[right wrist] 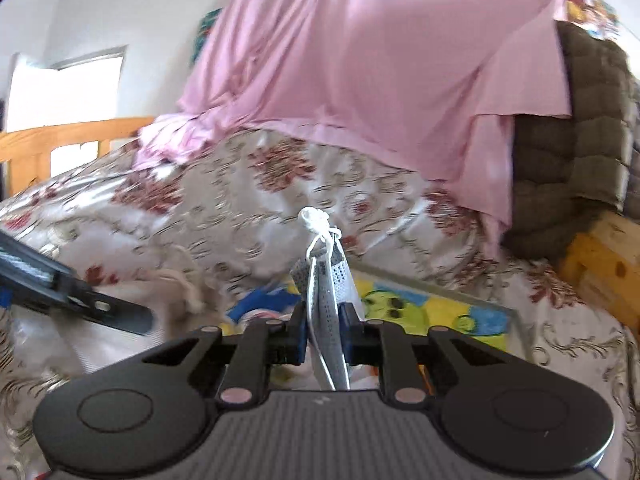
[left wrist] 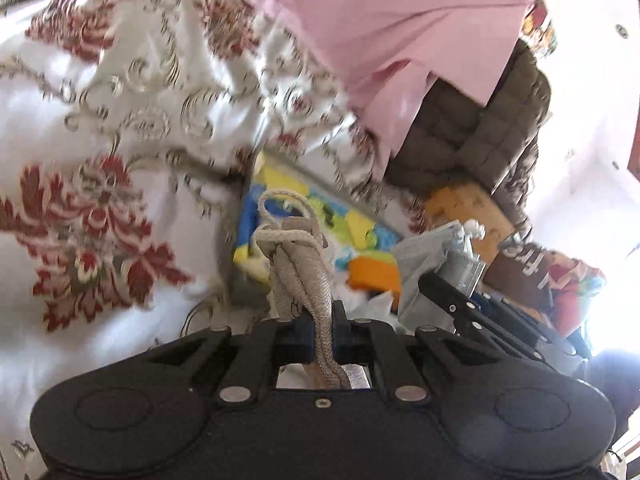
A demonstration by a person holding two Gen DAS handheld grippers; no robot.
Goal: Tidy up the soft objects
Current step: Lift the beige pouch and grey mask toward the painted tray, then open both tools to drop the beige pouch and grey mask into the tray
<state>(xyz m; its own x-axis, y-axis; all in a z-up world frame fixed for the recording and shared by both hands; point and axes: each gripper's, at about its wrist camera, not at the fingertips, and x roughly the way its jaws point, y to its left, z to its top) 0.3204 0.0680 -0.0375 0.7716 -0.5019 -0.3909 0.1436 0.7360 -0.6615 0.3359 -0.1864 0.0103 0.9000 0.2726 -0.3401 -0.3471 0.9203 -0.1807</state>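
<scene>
My left gripper (left wrist: 323, 320) is shut on a beige braided cord (left wrist: 298, 256), which loops and knots just beyond the fingertips. My right gripper (right wrist: 325, 320) is shut on a grey mesh pouch (right wrist: 334, 280) with a white drawstring knotted at its top (right wrist: 314, 218). In the left wrist view the same grey pouch (left wrist: 424, 256) and a right finger (left wrist: 460, 304) appear at the right. In the right wrist view a left finger (right wrist: 100, 304) reaches in from the left, with the beige cord (right wrist: 188, 292) beside it. Both grippers hang over a floral bedspread (right wrist: 200, 220).
A colourful cartoon-print mat (right wrist: 432, 304) lies on the bed under the grippers, with an orange item (left wrist: 374, 272) near it. A pink sheet (right wrist: 360, 60) drapes over a pile behind. A brown quilted cushion (right wrist: 572, 140) is at the right and a wooden bed frame (right wrist: 60, 136) at the left.
</scene>
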